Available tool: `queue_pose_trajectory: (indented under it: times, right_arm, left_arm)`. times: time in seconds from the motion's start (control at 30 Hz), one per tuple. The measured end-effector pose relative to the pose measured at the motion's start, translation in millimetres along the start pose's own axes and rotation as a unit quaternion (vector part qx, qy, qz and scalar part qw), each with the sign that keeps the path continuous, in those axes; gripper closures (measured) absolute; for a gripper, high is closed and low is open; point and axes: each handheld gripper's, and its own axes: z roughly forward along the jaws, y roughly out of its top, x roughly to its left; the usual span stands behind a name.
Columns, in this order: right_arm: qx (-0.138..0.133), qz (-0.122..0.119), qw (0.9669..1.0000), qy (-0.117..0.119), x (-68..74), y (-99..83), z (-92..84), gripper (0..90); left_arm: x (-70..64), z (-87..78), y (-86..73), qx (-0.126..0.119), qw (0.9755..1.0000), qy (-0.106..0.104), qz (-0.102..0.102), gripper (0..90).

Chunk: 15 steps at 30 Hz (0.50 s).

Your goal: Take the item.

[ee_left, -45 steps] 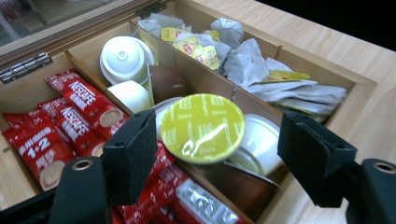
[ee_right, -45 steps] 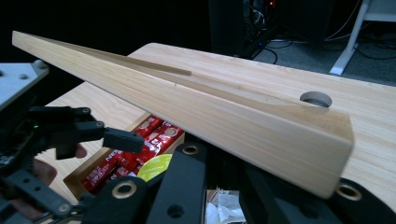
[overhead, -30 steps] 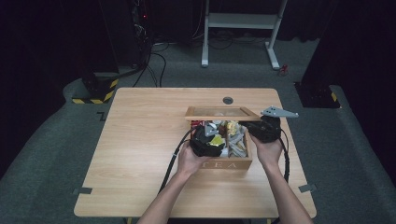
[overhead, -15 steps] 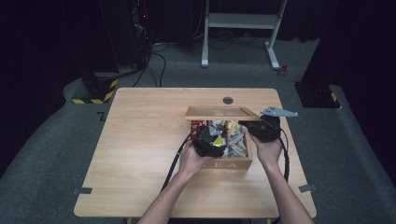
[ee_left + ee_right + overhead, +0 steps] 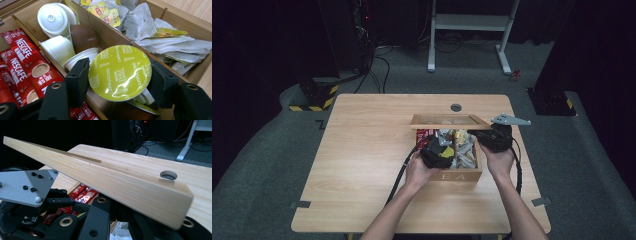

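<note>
The left gripper (image 5: 120,82) has just been closing its jaws, and now a coffee capsule (image 5: 120,72) sits between them — the black pads press on both sides of its round rim, so the grip looks complete. I judge that the picking step is finished and that the capsule is ready to be lifted out of the box (image 5: 462,176).

The capsule is at the near end of the middle compartment, slightly tilted, with its lid turned up toward the camera. The lid is a shiny yellow-green foil with small printed words; it reflects the light and looks thin and easy to dent. Behind it lie more capsules (image 5: 57,30), white and brown plastic cups with smooth walls. In the left compartment there are red coffee sticks (image 5: 27,65), glossy and flat. In the right compartment lie tea bags (image 5: 170,42) in soft, wrinkled paper with yellow tags.

The right gripper (image 5: 495,137) is clenched on the right edge of the wooden lid (image 5: 105,180) and holds it open at the far side of the box. The lid is pale wood with a straight grain and a clear pane in its frame. The box stands on a light wooden table (image 5: 362,150), to the right of its centre.
</note>
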Motion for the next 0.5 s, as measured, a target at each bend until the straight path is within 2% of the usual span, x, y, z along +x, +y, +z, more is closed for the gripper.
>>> queue_pose_trajectory:
  times: [0.27, 0.4, 0.5]
  right_arm:
    - [0.000, 0.001, 1.0000, -0.001, 0.4, -0.3, 0.1, 89.3]
    - [0.000, 0.000, 1.0000, -0.002, 0.4, -0.4, 0.0, 89.3]
    - [0.000, 0.000, 1.0000, -0.002, 0.5, -0.3, 0.0, 89.3]
  left_arm:
    - [0.4, -3.0, -1.9, -0.010, 1.0000, -0.001, 0.002, 40.1]
    - [2.8, -7.5, -5.5, -0.025, 0.9997, -0.002, -0.005, 40.2]
    - [3.8, -10.6, -7.1, -0.030, 0.9995, -0.002, -0.002, 40.2]
